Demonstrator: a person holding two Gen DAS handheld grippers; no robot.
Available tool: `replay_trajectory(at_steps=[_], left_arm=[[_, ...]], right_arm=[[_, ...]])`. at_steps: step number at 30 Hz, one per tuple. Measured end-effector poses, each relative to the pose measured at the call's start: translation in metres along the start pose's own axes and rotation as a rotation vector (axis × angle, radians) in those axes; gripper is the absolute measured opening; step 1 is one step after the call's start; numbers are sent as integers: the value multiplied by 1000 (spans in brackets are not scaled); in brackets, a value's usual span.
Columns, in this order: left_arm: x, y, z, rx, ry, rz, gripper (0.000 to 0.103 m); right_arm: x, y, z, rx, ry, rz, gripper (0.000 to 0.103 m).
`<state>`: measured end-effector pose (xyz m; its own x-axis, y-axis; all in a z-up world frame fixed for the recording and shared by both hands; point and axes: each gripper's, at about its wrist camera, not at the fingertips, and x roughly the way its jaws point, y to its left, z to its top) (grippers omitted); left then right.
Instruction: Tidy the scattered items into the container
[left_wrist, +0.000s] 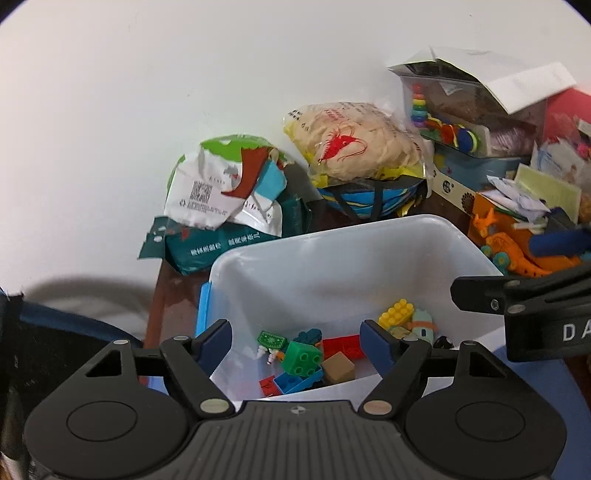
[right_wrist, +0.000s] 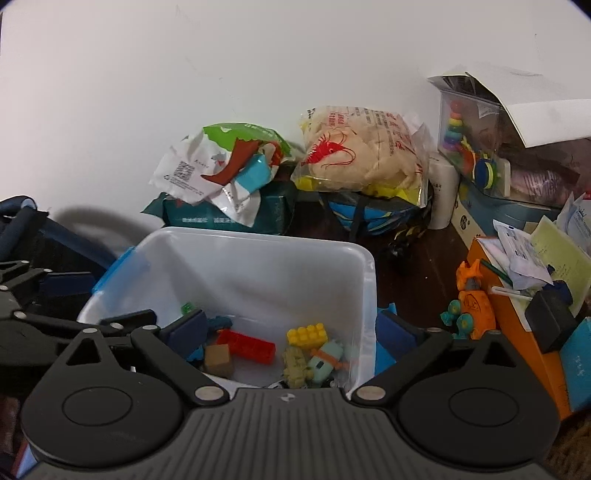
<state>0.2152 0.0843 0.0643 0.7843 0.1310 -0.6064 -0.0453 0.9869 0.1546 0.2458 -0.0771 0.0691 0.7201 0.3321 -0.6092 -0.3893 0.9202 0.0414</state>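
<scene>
The left gripper (left_wrist: 296, 343), black with dark blue fingers (left_wrist: 216, 341), is spread wide and holds nothing. The right gripper (right_wrist: 290, 338), of the same build, also stands wide apart and empty, just beside the left one, both pointing forward and downward.

We see the container (left_wrist: 332, 258) in front of both grippers, with the blocks (left_wrist: 314, 360) lying inside on its floor. Behind it, against the wall, the crumpled bags (left_wrist: 225, 192) rest on a flat pack (left_wrist: 221, 247); to their right the shrimp bag (left_wrist: 354, 142) sits on a basket (left_wrist: 373, 201). Right of the container, the dinosaur toy (right_wrist: 471, 306) stands beside stacked boxes (right_wrist: 517, 332).
</scene>
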Motion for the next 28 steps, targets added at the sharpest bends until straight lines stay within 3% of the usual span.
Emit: replay_trajectory(at_steps=[5,13,23,28], left_arm=[[-6,-10,2,52,30,76,80],[2,-8,1,-14,115,-28,80],[16,-22,10,48,141,-9,80],[18,-19,14,48,123,12,80]], right_arm=[[-7,9,2,-100,84,-5,102],[5,12,-8,-175,260,-15,102],[36,6,-4,-164,427,-19,102],[44,3,0,-156,457,-31,102]])
